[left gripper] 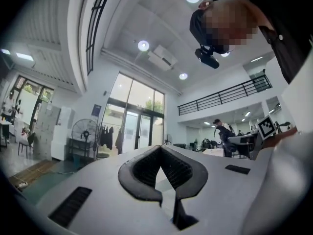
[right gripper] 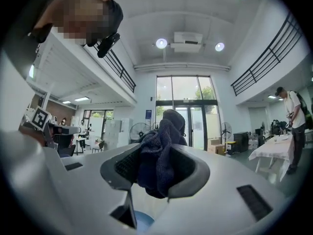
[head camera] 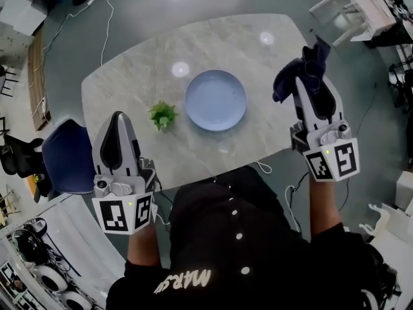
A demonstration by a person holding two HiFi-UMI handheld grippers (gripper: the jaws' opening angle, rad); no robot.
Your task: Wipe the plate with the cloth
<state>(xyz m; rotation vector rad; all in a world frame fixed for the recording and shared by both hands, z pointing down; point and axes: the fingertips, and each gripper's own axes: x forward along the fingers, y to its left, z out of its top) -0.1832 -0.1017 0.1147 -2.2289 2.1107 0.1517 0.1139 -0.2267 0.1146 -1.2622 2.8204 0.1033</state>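
Right gripper: jaws clamped on the dark blue cloth, which bunches out past the tips. You hold it over the tabletop's right edge, raised clear of the surface and well apart from the plate. The pale blue plate lies near the tabletop's middle. 1 small green plant sits just beside its left rim, not touching. Left gripper: off the near left corner, jaws pressed together with nothing in them.
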